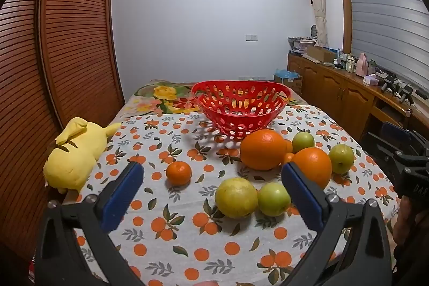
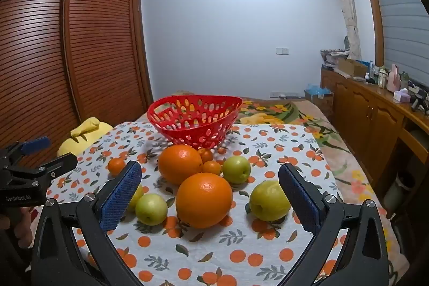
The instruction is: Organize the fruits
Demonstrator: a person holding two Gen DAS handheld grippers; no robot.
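A red perforated basket (image 1: 241, 103) (image 2: 194, 117) stands empty at the back of the table. In front of it lie two large oranges (image 1: 262, 149) (image 2: 203, 200), small mandarins (image 1: 178, 173) (image 2: 211, 167) and several green-yellow fruits (image 1: 236, 197) (image 2: 269, 200). My left gripper (image 1: 211, 176) hovers open above the near fruits, nothing between its blue pads. My right gripper (image 2: 210, 178) is open too, with a large orange framed between its fingers but untouched. The left view shows the right gripper's body at the right edge (image 1: 407, 165); the left gripper (image 2: 32, 168) shows at the left of the right view.
A yellow plush toy (image 1: 77, 154) (image 2: 85, 133) lies at the table's left edge beside a slatted wooden wardrobe (image 1: 53, 58). A flowered blanket (image 2: 289, 114) lies behind the basket. A wooden sideboard (image 1: 348, 95) with clutter runs along the right wall.
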